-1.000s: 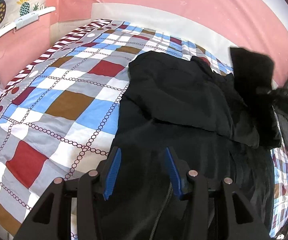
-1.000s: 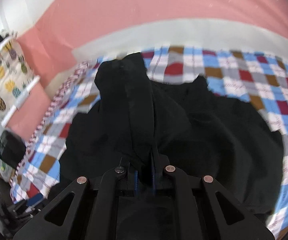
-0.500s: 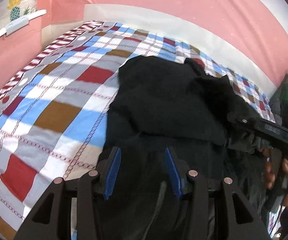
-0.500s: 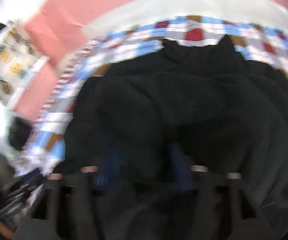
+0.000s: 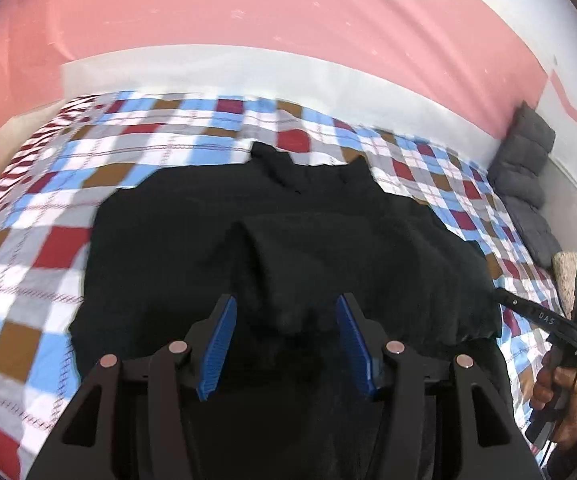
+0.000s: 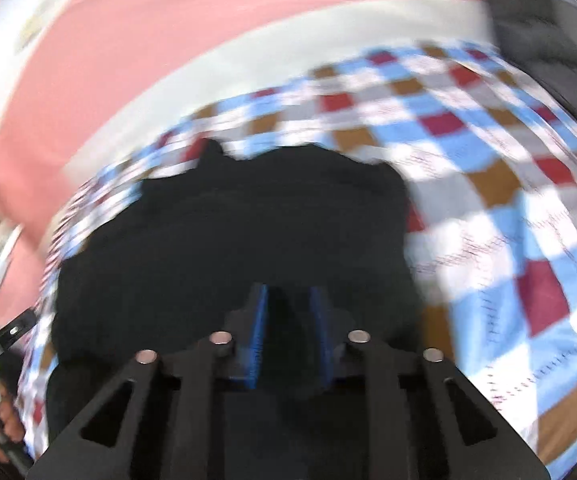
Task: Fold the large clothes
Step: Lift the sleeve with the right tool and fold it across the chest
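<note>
A black garment [image 5: 280, 240] lies spread on the bed [image 5: 48, 216], over the checked cover, near the pink wall [image 5: 288, 20]. The left claw [image 5: 284, 344] hangs above its near part; the jaws stand rather wide and are opening, and they do not press the cloth. The right claw [image 6: 288, 336] is narrow and closing over the dark cloth; whether it grips the cloth, I cannot tell. A grey cushion [image 5: 524, 176] leans at the bed's far right corner.

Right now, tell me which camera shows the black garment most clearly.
The left wrist view. There the black garment is sharp: its outline, collar points and a raised fold all show against the checked bedspread. The right wrist view shows the same garment as a motion-blurred dark mass with no folds readable.
</note>
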Action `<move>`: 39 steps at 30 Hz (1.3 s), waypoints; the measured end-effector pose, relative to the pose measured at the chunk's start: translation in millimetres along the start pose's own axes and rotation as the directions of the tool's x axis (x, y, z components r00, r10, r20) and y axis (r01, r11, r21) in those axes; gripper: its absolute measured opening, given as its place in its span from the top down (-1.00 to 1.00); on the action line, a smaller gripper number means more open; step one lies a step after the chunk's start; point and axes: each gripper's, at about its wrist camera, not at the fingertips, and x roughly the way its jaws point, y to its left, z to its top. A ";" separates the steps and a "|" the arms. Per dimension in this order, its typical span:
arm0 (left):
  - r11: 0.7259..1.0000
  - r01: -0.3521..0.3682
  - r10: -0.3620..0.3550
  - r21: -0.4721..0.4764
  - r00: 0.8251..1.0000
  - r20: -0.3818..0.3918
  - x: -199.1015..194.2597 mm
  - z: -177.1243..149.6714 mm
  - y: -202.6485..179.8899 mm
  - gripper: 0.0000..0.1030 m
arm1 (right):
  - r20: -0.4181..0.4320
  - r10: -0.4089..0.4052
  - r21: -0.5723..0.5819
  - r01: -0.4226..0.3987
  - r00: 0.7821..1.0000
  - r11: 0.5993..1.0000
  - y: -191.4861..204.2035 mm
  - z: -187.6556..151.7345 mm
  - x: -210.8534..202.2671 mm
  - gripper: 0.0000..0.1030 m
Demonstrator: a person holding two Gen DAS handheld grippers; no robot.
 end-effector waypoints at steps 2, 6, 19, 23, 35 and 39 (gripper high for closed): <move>1.000 -0.013 0.013 0.024 1.000 -0.013 18.3 2.4 -7.6 -0.06 | -0.045 0.005 0.005 -0.005 0.999 1.000 -2.8 -5.4 18.6 0.63; 0.995 -0.091 0.096 0.043 0.989 -0.113 68.6 -9.7 6.9 -0.03 | -0.131 -0.045 -0.180 0.021 0.990 0.984 30.3 -31.7 62.8 0.63; 0.994 -0.112 0.113 -0.015 0.993 0.017 36.4 31.4 10.8 0.14 | 0.018 -0.039 -0.166 0.041 0.999 0.985 11.3 34.6 35.0 0.68; 0.979 -0.194 0.196 0.066 0.980 -0.025 84.2 38.3 0.6 0.28 | -0.045 -0.099 -0.143 0.092 0.994 0.986 -2.4 50.4 82.8 0.68; 0.981 -0.193 0.194 0.032 0.980 -0.044 82.0 20.6 17.6 0.35 | 0.005 -0.081 -0.175 0.081 0.997 0.981 0.3 33.6 35.2 0.74; 0.988 -0.142 0.141 0.054 0.990 0.006 40.6 -2.3 15.1 0.35 | 0.004 -0.054 -0.213 0.054 0.999 0.976 7.5 3.6 10.1 0.73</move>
